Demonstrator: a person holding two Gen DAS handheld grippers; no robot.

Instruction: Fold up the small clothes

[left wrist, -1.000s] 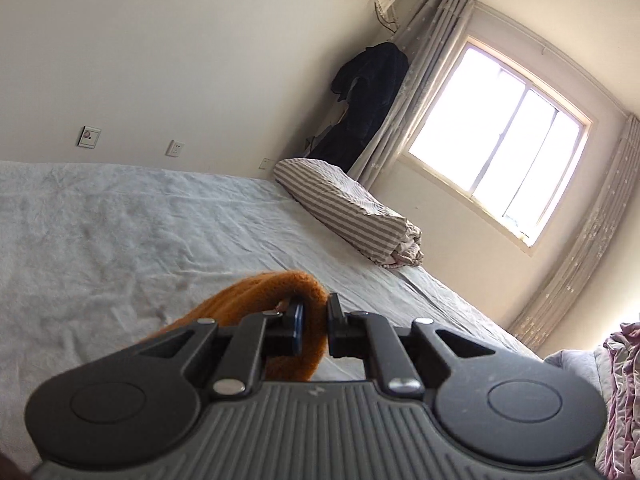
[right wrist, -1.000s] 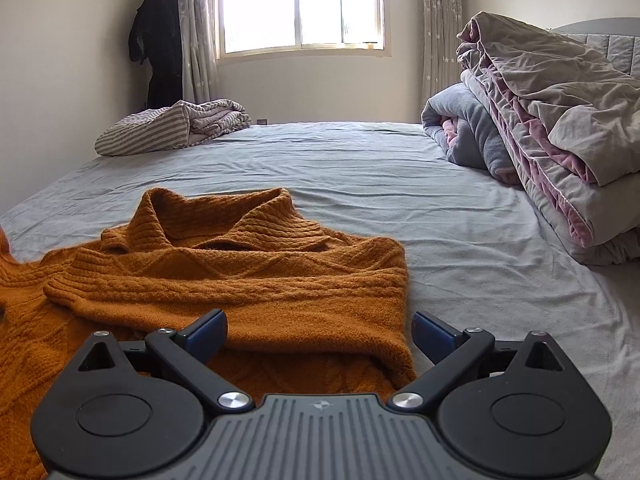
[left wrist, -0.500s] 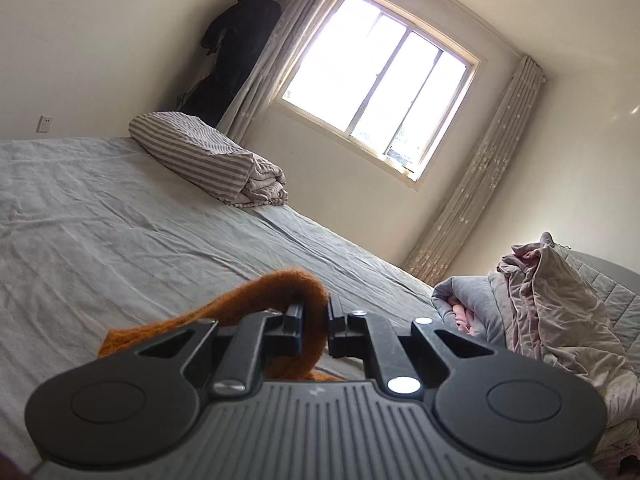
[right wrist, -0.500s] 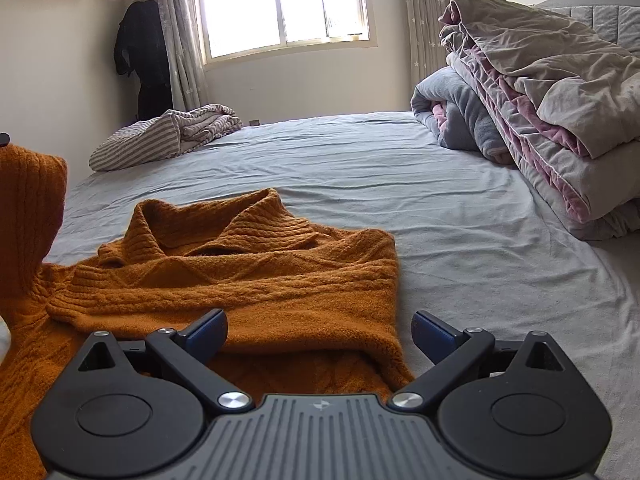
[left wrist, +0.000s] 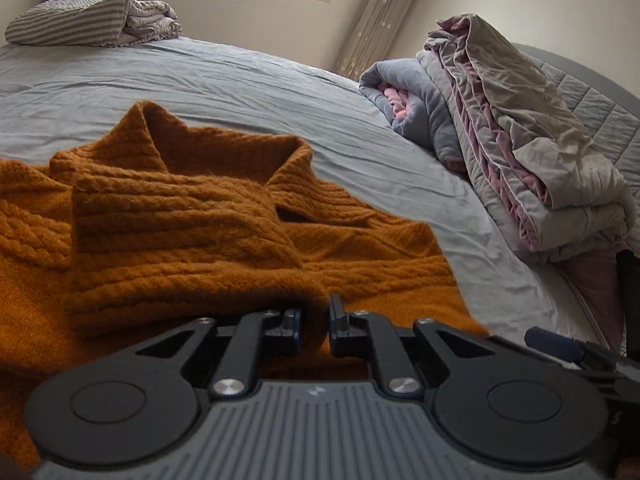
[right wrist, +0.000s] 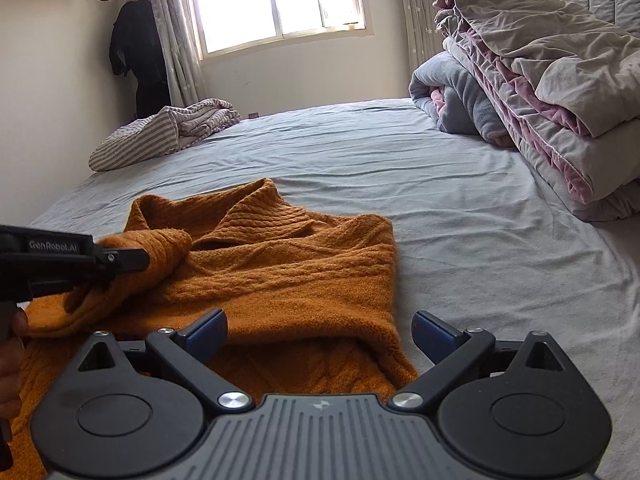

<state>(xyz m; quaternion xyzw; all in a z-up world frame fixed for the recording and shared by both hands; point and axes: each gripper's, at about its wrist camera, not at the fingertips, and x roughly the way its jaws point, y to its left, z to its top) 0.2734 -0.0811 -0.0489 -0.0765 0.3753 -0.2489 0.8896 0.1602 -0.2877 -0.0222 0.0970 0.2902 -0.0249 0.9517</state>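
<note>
**Sleeve fold landing on sweater**

Left gripper [left wrist: 314, 330] pinches the orange sleeve [right wrist: 160, 256], jaws just starting to part, laying it across the sweater [right wrist: 296, 280] on the bed [right wrist: 460, 208]. Right gripper [right wrist: 320, 338] hangs spread, empty, over the near hem. Collar points away, toward the window; long axis runs fore-aft. Next: release, then likely 1 hem-to-collar fold.

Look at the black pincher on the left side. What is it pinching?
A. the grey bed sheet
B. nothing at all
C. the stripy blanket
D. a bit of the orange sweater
D: the left gripper has a fold of the orange sweater between its fingers, though its jaws are starting to open.
</note>
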